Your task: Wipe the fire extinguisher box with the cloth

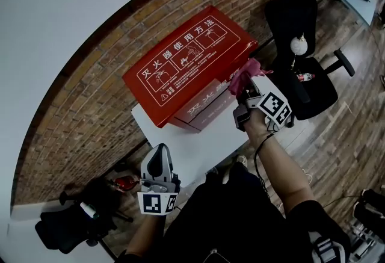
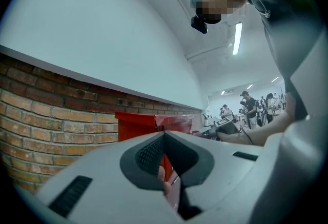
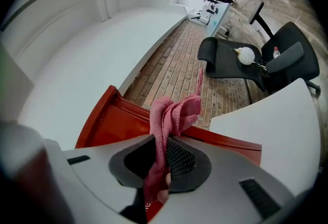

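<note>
left gripper (image 1: 159, 151) closed, empty | right gripper (image 1: 248, 90) pinches cloth (image 3: 171, 113) | box (image 1: 186, 63) on white table (image 1: 201, 146) | brick wall (image 1: 78, 111)

The fire extinguisher box (image 1: 187, 69) is a red, oblong case lying flat on a white worktop (image 1: 198, 148), its far side toward the brick wall (image 1: 84, 117). Its closed lid faces up and carries white Chinese characters, three framed pictograms and a warning triangle; more white characters run along the front face. The cloth (image 3: 173, 114) is pink and knit-textured - pinched between the closed jaws of the right claw (image 3: 164, 142), a crumpled bunch standing up past them at the box's right front corner.
</note>
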Demonstrator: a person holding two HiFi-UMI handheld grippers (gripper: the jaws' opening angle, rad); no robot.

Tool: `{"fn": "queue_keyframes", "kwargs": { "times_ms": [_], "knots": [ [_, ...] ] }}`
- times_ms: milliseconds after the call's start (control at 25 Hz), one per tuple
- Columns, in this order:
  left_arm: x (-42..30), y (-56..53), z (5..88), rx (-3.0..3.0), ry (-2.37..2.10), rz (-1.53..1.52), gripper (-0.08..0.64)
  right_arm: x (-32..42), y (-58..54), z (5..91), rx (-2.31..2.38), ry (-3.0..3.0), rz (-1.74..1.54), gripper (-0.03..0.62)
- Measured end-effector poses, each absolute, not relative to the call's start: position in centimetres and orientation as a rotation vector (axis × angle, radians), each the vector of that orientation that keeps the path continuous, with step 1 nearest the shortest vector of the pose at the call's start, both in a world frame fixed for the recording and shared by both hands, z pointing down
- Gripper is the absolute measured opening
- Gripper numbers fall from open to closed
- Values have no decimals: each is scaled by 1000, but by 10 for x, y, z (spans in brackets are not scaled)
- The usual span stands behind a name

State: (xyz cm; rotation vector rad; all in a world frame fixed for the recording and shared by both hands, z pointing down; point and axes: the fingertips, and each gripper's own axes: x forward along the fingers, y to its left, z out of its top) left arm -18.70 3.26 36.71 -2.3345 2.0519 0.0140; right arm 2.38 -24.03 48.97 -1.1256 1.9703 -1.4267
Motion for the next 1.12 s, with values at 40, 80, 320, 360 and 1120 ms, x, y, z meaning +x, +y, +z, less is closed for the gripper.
{"fn": "queue_keyframes", "kwargs": {
  "times_ms": [40,80,320,360,1120],
  "knots": [
    [-187,32,367,-2335,2052,14,38,24,-241,491,-1130,1973,-1428,67],
    [-187,31,367,-2336,2051,15,38,24,-241,493,-1134,1975,-1431,67],
    [-186,29,367,-2336,2050,11,38,24,-241,502,-1153,1978,-1443,67],
    [-187,29,367,-2335,2052,9,38,24,-242,504,-1155,1978,-1445,67],
    [-188,33,370,-2306,2097,-17,38,25,-247,550,-1230,1999,-1506,67]
  ]
}}
